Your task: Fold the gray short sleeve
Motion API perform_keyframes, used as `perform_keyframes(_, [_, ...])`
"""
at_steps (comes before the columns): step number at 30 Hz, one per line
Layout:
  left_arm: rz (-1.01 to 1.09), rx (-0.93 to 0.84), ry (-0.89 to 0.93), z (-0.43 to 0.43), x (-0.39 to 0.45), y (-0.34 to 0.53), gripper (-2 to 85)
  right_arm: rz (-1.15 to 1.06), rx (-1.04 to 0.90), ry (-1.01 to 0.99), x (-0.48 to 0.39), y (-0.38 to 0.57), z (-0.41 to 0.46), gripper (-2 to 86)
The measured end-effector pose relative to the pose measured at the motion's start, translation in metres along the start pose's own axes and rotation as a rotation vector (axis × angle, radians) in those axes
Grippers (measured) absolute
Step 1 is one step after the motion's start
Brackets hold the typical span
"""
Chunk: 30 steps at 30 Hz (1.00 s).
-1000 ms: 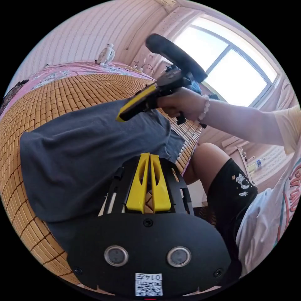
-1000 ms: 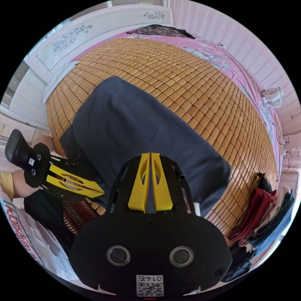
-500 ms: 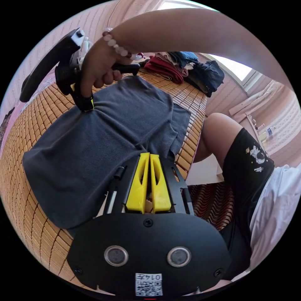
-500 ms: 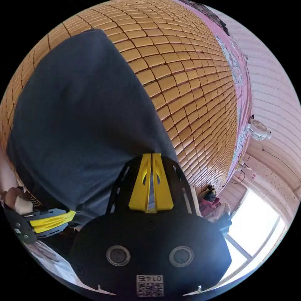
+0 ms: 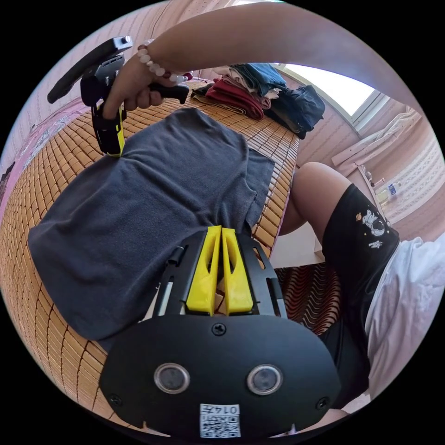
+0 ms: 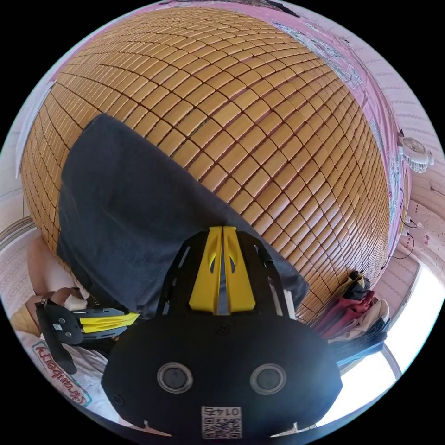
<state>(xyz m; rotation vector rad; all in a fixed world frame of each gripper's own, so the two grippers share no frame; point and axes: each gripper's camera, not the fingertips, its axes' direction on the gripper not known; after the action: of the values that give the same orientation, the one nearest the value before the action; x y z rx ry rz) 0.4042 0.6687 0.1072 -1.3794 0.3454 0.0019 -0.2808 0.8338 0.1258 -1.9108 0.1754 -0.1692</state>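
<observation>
Right gripper [image 6: 222,241]: jaws pressed together at lower centre of the right gripper view, with a strip of gray cloth between them, so it pinches the shirt's edge; in the left gripper view it [image 5: 111,143] stands at upper left, tip down on the cloth, held by the person's hand [image 5: 132,88].
Left gripper [image 5: 221,243]: jaws close together at lower centre of the left gripper view; whether both press on cloth I cannot tell. It also appears at lower left of the right gripper view [image 6: 104,320], beside the shirt's near edge.
Gray short-sleeve shirt [image 5: 148,204]: lies on the bamboo mat [image 6: 259,120], filling the centre-left of the left gripper view, with 1 layer already doubled over and a sleeve [image 5: 259,176] showing right of centre.
Stack of clothes [image 5: 264,92]: sits at the top of the left gripper view, apart from the shirt.
Step in hand: likely laying down a fold, with the carried edge set on the cloth below.
Next move: probably calls for lining the edges up, letting go, then smoothing before a further fold.
</observation>
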Motion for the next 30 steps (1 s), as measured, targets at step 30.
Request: perform_keyframes(30, [0.216, 0.225, -0.082, 0.011, 0.16, -0.116, 22.8, 0.508, 0.44, -0.613, 0.259, 0.57, 0.003, 1.5])
